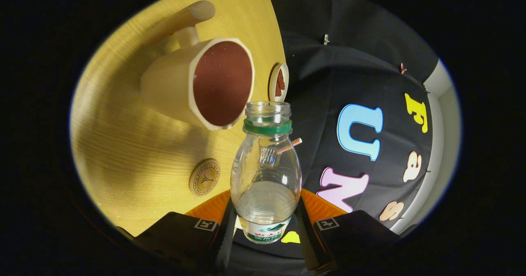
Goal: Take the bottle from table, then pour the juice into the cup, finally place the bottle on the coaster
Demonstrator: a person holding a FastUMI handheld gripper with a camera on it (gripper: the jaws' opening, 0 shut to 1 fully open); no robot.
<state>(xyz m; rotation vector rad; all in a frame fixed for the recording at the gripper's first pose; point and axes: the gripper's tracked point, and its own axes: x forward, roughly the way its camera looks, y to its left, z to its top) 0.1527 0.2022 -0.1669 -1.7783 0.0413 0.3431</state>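
- Biggest risk from here: bottle slipping or twisting in the grip while tilted. Clear smooth plastic, held low near the label end, so neck and mouth stick out far ahead w/ plenty of leverage.
- Second risk: mouth sits just off the cup rim at approx 5 o'clock of the cup opening, not over it. Any pour from this spot could land on the table instead of inside.
- Cup interior looks dark reddish, prob. already holding juice; bottle looks near empty. Judging pour as done or nearly so, coaster step left.
- Third risk: swinging toward the coaster w/ the neck this close to the rim could clip the cup and tip it.
- Gripper closed down on the bottle base, both fingers pressing its sides, gap only as wide as the bottle.
- Bottle between the fingers, running out to 12 o'clock from them, capless, green ring at the neck.
- Coaster on the table at approx 10 o'clock from the fingertips, near, bare.
- Small dish beyond the cup, at 12 o'clock from the bottle mouth, apart from both.
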